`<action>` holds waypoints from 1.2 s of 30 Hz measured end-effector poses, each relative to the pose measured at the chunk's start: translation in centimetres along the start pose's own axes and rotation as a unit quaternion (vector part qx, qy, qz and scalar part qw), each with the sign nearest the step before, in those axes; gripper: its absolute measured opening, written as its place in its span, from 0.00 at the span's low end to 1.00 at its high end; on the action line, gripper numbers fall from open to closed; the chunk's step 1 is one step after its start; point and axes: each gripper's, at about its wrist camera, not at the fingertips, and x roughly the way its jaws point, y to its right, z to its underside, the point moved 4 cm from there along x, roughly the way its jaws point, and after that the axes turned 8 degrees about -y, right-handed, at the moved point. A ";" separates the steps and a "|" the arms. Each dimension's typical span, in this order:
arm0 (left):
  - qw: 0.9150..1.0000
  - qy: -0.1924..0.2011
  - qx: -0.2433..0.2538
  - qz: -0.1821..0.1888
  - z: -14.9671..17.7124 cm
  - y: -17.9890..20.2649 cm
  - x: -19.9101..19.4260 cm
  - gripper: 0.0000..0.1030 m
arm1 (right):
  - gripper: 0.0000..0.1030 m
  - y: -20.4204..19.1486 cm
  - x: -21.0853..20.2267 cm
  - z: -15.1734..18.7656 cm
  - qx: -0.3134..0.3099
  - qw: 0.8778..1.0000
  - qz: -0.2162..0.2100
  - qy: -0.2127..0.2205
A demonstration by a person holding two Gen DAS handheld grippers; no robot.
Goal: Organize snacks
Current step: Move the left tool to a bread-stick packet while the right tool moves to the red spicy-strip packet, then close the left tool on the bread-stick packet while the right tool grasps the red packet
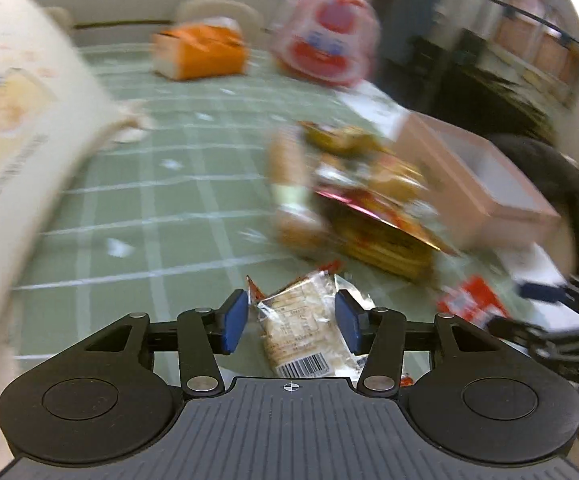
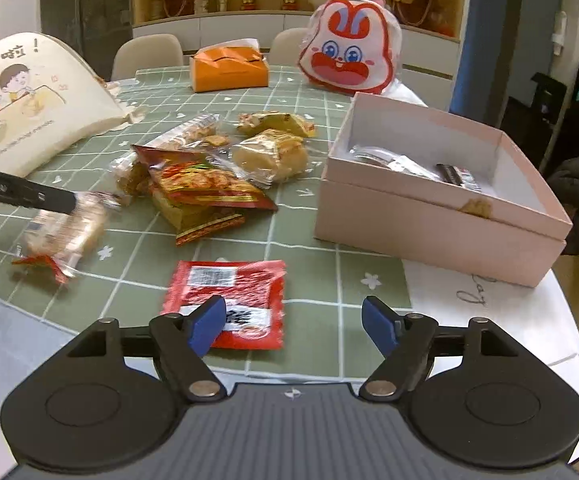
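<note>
My left gripper (image 1: 291,320) is open. A clear-wrapped rice cracker packet (image 1: 301,332) lies between its blue pads, with a gap on the left side. From the right wrist view that packet (image 2: 65,232) is blurred at the table's left, under a black finger (image 2: 41,198) of the left gripper. My right gripper (image 2: 295,324) stands open low over the green checked tablecloth (image 2: 329,276). A flat red snack packet (image 2: 229,300) lies under its left finger. A pile of snack packets (image 2: 209,184) sits mid-table. The open pink box (image 2: 441,216) at the right holds a few wrapped items.
A cream tote bag (image 2: 21,100) lies at the left. An orange tissue box (image 2: 229,70) and a rabbit-face bag (image 2: 351,48) stand at the far side, with chairs behind. A white sheet (image 2: 489,300) lies under the pink box near the table's right edge.
</note>
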 end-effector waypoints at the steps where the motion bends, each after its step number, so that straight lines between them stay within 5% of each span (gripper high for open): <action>1: 1.000 -0.005 0.015 0.010 0.3 0.6 -0.1 0.51 | 0.73 -0.3 -0.2 0.0 -0.004 1.000 -0.007 0.004; 4: 0.999 -0.018 0.043 0.023 1.4 2.0 -0.6 0.51 | 0.73 -1.8 -1.0 -0.3 -0.020 0.999 -0.038 0.017; 8: 0.999 -0.027 0.015 0.009 2.0 1.7 -0.9 0.51 | 0.72 -4.2 -1.3 -1.1 -0.037 0.996 -0.067 0.037; 12: 0.999 -0.024 -0.035 0.020 2.0 0.3 -1.1 0.51 | 0.51 -6.2 -0.1 -1.5 -0.062 0.995 -0.077 0.031; 22: 0.997 -0.017 -0.029 0.071 1.6 2.7 0.8 0.51 | 0.50 -5.5 0.2 -0.4 -0.055 0.996 -0.066 0.027; 25: 0.995 0.007 -0.030 0.093 1.3 3.7 -0.6 0.51 | 0.50 -4.9 0.0 0.0 -0.054 0.997 -0.054 0.031; 30: 0.983 0.040 -0.009 0.182 0.6 6.8 -3.2 0.43 | 0.50 -3.7 -0.8 0.7 -0.037 0.996 -0.073 0.030; 36: 0.993 -0.024 0.019 0.110 1.7 8.4 0.4 0.44 | 0.50 -3.1 -1.5 1.6 -0.027 0.996 -0.079 0.033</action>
